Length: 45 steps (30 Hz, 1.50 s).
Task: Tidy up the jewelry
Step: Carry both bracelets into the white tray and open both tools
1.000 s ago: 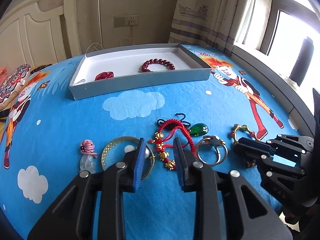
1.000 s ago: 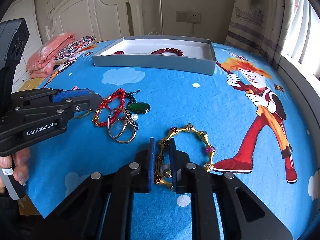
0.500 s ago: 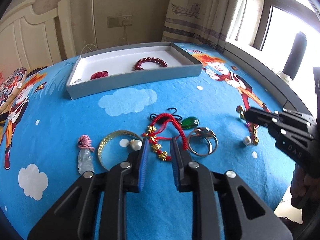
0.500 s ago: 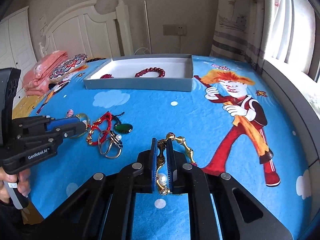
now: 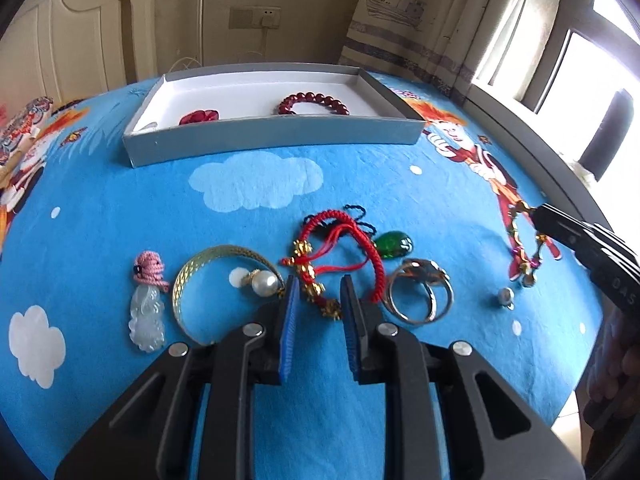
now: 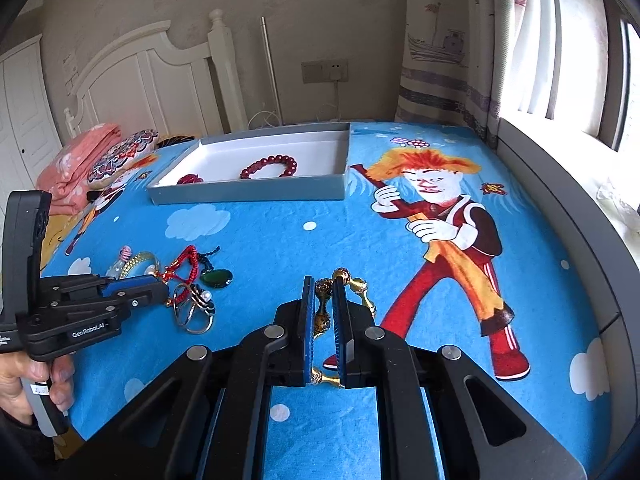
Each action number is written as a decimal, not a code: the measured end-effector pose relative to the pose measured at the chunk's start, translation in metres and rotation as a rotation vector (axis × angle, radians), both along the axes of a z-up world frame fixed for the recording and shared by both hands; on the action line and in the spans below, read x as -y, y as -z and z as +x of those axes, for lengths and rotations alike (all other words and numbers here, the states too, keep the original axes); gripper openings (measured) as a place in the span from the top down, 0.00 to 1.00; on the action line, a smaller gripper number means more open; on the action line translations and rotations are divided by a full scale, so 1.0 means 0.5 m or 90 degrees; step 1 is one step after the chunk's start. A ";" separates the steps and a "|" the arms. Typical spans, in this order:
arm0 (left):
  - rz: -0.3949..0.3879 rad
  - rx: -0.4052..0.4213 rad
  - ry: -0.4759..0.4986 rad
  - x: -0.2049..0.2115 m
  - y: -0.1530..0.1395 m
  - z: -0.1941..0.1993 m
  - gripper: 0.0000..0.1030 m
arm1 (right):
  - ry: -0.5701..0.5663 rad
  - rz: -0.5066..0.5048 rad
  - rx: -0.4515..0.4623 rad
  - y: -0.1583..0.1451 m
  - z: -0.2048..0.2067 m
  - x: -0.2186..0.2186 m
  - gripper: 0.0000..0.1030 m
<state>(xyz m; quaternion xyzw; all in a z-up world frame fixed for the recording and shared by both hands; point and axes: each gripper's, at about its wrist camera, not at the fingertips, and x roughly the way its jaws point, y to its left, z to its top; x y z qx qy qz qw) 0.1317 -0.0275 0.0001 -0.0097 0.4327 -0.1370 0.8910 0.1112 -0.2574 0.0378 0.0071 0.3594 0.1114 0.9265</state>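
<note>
My right gripper (image 6: 322,280) is shut on a gold beaded bracelet (image 6: 323,312) and holds it above the blue cloth; in the left wrist view the bracelet (image 5: 524,248) hangs from that gripper. My left gripper (image 5: 318,284) is open and empty, low over a red cord bracelet with gold charms (image 5: 332,244). Beside it lie a gold bangle with pearls (image 5: 218,266), a green pendant (image 5: 394,244), silver rings (image 5: 420,292), a jade charm with a pink knit top (image 5: 146,304) and a small pearl (image 5: 505,296). The grey tray (image 5: 272,136) holds a dark red bead bracelet (image 5: 312,102) and a red flower (image 5: 199,117).
The blue cartoon cloth (image 6: 400,240) covers a round table. A white headboard (image 6: 160,80) and folded bedding (image 6: 80,160) stand behind on the left. A curtain and a window ledge (image 6: 560,184) run along the right.
My right gripper has lifted the gold bracelet off the cloth and risen. A small pearl now lies where the bracelet was. My left gripper has drawn back slightly and stays open.
</note>
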 end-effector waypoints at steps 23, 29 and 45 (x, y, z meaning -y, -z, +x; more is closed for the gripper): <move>0.031 0.112 -0.078 -0.008 -0.058 -0.059 0.91 | 0.059 -0.018 0.006 0.012 -0.008 -0.044 0.90; 0.034 0.128 -0.094 -0.004 -0.075 -0.065 0.91 | 0.066 -0.017 0.011 0.004 -0.002 -0.054 0.90; 0.030 0.178 -0.113 -0.023 -0.145 -0.032 0.90 | 0.054 -0.006 0.052 -0.059 0.050 -0.095 0.90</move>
